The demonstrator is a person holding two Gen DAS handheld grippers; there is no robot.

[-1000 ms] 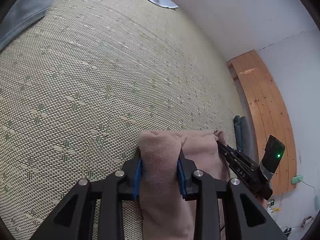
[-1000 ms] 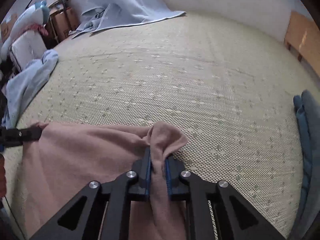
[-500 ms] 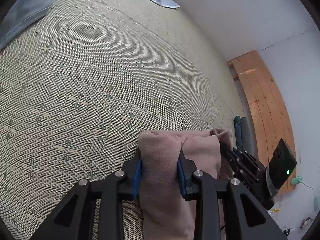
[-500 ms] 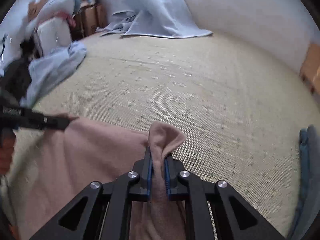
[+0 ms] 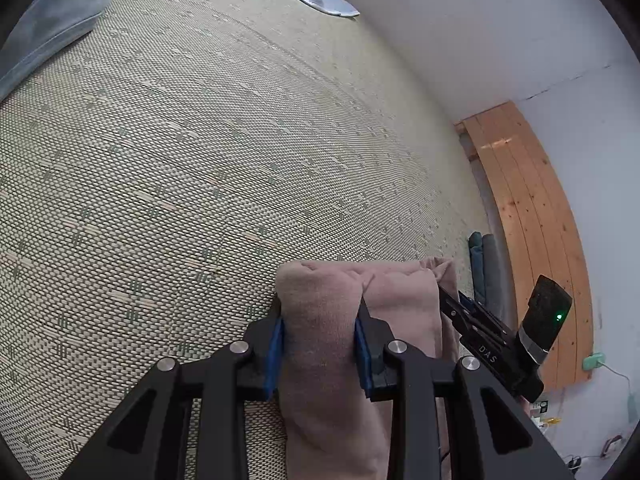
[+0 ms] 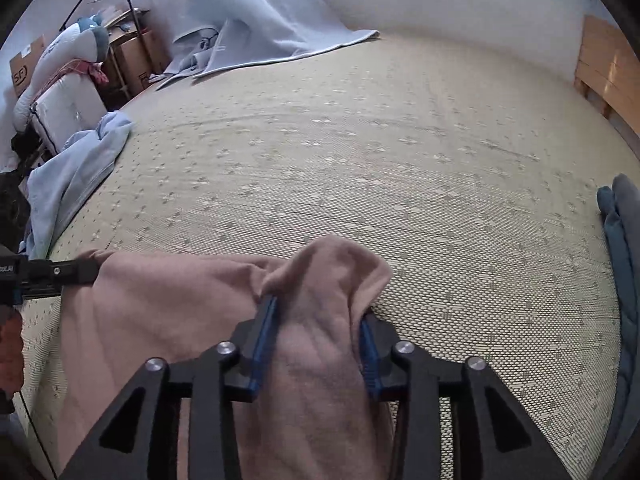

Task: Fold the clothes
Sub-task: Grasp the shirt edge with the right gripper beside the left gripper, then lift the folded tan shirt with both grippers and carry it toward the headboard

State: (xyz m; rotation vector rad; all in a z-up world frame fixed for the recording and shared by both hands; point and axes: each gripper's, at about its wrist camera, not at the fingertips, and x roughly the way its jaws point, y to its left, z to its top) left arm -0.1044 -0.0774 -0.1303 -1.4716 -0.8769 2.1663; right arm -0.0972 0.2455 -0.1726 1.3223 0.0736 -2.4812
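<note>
A woven mat [image 6: 400,152] covers the bed from edge to edge, a white wall and a wooden board [image 5: 532,216] behind it, pale blue blankets [image 6: 256,24] heaped at the far end and a folded blue-grey stack [image 6: 624,240] at the mat's right edge. At the near edge, I hold a pink garment [image 6: 168,320] by two corners. My left gripper [image 5: 320,344] clamps a thick bunch of the cloth between its blue pads, jaws set narrow around it. My right gripper [image 6: 316,344] is letting go: its jaws are opening, the pink corner humped up between them, the pads [image 6: 266,340] looking just clear of the fabric. Seen from the left wrist, the garment reads as a doubled band stretched between my two grippers; from the right, the rest of it lies spread flat on the mat toward my left. I judge one fold is laid down or about to be, with this edge being set on the mat. Left to do, as I read it: free the left corner, smooth the piece, fold it smaller and add it to the stack. The blankets are untouched.
</note>
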